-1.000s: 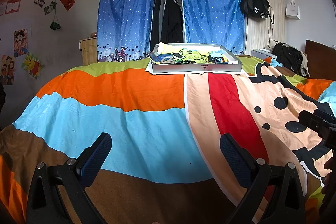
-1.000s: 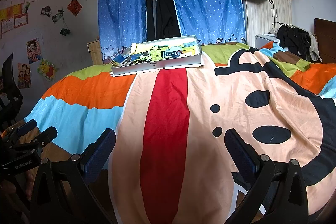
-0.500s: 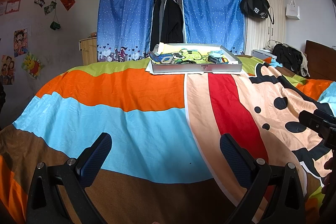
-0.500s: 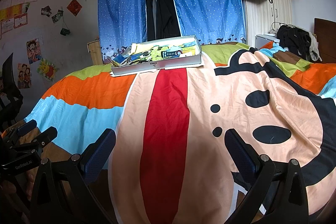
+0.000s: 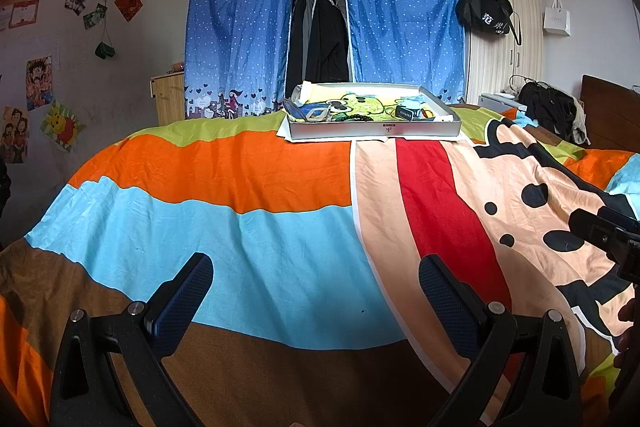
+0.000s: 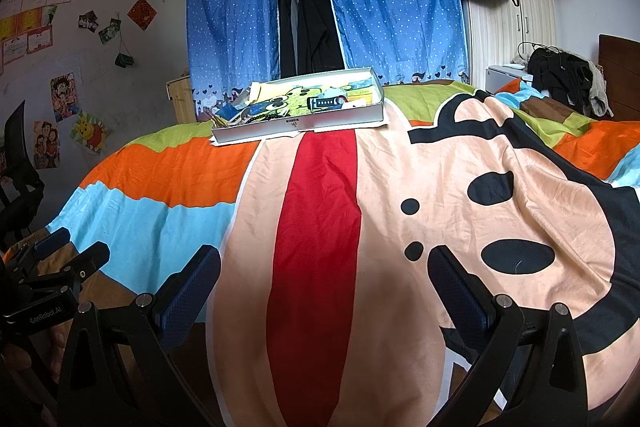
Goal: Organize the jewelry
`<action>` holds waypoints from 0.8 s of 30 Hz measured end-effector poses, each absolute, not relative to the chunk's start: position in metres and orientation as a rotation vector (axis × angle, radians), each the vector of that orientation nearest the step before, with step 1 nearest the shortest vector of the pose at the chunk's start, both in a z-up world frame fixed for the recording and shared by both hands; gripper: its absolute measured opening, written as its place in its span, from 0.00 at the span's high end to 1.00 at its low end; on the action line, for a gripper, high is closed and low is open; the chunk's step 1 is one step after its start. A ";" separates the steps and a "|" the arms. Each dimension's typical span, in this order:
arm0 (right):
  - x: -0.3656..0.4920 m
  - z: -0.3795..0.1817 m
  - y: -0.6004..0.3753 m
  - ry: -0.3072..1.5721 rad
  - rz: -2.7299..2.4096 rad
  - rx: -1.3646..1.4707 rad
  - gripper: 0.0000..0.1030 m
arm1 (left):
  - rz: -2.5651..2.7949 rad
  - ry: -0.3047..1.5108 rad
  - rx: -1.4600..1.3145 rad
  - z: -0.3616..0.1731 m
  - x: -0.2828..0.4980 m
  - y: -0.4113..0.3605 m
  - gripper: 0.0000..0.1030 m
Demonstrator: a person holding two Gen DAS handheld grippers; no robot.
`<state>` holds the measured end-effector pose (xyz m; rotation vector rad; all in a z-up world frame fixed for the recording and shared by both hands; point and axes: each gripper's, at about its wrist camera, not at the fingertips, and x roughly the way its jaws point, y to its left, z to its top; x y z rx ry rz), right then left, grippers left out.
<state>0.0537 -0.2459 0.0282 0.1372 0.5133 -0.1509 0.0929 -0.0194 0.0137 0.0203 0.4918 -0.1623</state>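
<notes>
Jewelry tray (image 5: pixel 375 131) at far end of my bed (image 5: pixel 256 211), beads and oddments inside, my left tongs (image 5: pixel 316 287) spread wide, empty, my right tongs (image 6: pixel 326 277) likewise, well short of it.

Both views low over bedspread (image 5: pixel 256 227), facing distant tray (image 6: pixel 304 125)

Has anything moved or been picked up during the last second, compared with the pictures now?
Nothing visibly changed. The left gripper and right gripper hang open and empty over the colourful striped bedspread; the shallow grey cardboard tray of jewelry lies untouched at the far edge.
</notes>
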 end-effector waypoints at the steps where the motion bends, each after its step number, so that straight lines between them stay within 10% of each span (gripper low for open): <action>1: 0.054 0.028 -0.246 0.514 -0.151 0.137 0.01 | -0.162 0.492 0.020 0.014 0.093 -0.019 0.00; 24: 0.052 0.025 -0.245 0.517 -0.150 0.139 0.01 | -0.163 0.492 0.022 0.014 0.093 -0.020 0.00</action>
